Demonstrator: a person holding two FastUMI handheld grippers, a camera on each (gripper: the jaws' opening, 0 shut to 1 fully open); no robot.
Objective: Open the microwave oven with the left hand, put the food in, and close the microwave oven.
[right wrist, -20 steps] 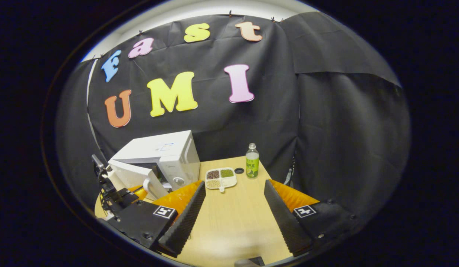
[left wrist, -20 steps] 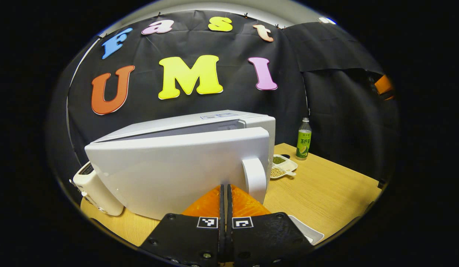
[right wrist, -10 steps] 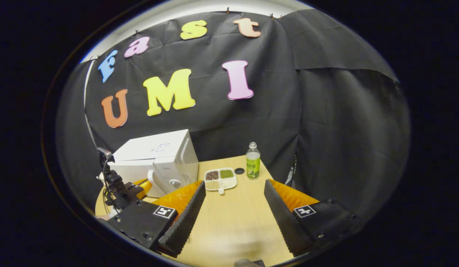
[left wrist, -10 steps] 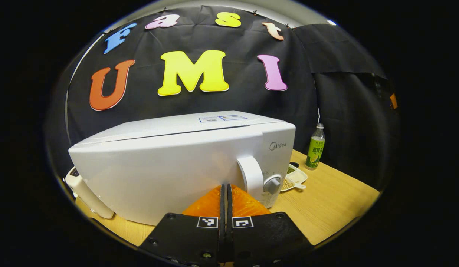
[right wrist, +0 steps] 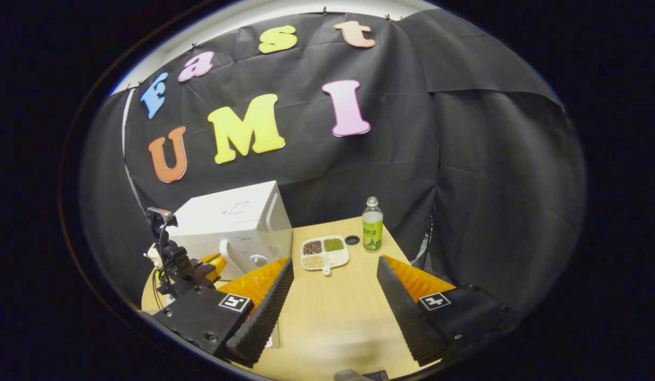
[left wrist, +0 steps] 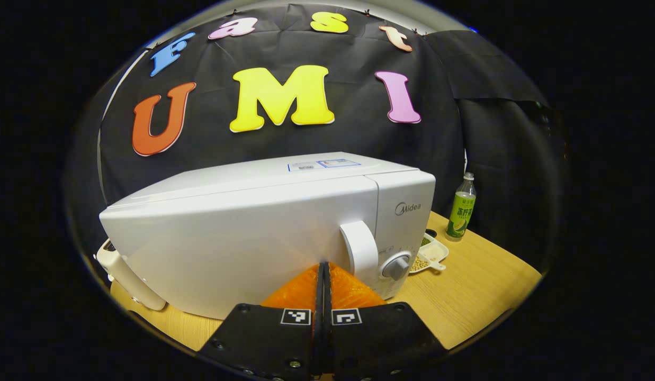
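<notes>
The white microwave (left wrist: 242, 227) stands on the wooden table with its door flush against the body, so its inside is hidden. My left gripper (left wrist: 323, 265) is shut with nothing between its fingers, and its tips rest against the door just left of the white handle (left wrist: 362, 252). A grey knob (left wrist: 398, 266) sits to the right of the handle. The right gripper view shows the microwave (right wrist: 234, 222) at the left, with the left gripper (right wrist: 211, 263) at its door. My right gripper (right wrist: 335, 260) hangs open above the table, holding nothing.
A divided white dish of beans (right wrist: 324, 253) lies right of the microwave, with a green-labelled bottle (right wrist: 373, 226) and a small dark ring (right wrist: 352, 239) behind it. A white appliance (left wrist: 127, 272) stands left of the microwave. Bare tabletop (right wrist: 332, 317) lies under my right gripper.
The microwave door has swung from ajar to flush shut, with my shut left gripper following it in. My right gripper has stayed open and barely moved.
</notes>
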